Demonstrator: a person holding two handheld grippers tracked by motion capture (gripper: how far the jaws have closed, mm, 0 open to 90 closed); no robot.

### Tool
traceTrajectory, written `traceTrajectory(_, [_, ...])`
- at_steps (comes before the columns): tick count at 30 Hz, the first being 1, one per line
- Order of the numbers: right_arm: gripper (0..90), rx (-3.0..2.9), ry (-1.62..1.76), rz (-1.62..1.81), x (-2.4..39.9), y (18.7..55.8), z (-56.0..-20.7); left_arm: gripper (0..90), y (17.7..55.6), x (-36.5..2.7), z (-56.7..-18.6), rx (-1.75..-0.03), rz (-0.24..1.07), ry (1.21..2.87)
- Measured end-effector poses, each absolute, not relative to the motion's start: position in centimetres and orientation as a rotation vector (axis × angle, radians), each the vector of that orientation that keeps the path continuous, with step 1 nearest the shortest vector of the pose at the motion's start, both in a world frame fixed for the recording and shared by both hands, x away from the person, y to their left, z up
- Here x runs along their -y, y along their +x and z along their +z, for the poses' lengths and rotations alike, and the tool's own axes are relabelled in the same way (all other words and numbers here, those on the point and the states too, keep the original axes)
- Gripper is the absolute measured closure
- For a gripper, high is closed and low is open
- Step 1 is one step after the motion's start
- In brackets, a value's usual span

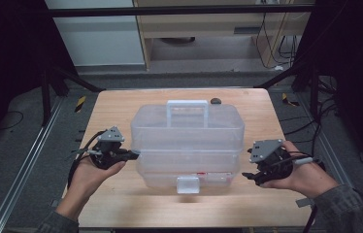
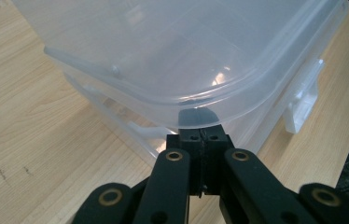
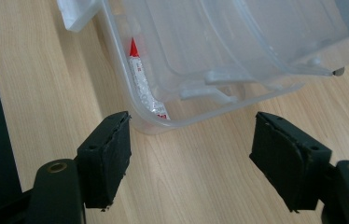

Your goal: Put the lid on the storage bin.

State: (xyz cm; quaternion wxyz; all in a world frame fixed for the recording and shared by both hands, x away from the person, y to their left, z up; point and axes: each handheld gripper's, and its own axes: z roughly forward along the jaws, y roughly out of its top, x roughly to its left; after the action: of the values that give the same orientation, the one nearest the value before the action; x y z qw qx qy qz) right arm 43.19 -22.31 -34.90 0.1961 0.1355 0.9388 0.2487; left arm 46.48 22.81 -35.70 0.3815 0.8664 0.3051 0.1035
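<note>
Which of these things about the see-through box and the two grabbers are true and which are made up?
1. The clear plastic box stands on a wooden table. True.
2. The right gripper is shut tight. False: its jaws stand wide apart, near the box's corner.
3. The left gripper has its jaws closed together. True.
4. The box has a red handle. False: the handle on its lid is pale.
5. A tube with a red tip lies inside the box. True.

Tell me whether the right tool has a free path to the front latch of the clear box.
Probably yes: the right tool is open beside the box, and only bare table lies between it and the latch.
</note>
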Motion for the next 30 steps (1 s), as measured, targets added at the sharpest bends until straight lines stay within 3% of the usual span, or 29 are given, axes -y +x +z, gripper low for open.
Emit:
traceTrajectory(22, [22.2, -2.495, 0.605, 0.612, 24.4, 44.6, -37.2, 90.0, 46.2, -23.2, -36.8, -0.787, 0.287, 2.245])
traceTrajectory(30, [20.2, -2.334, 0.818, 0.502, 24.8, 45.7, -39.9, 89.9, 47.7, -26.7, -40.0, -0.948, 0.451, 2.283])
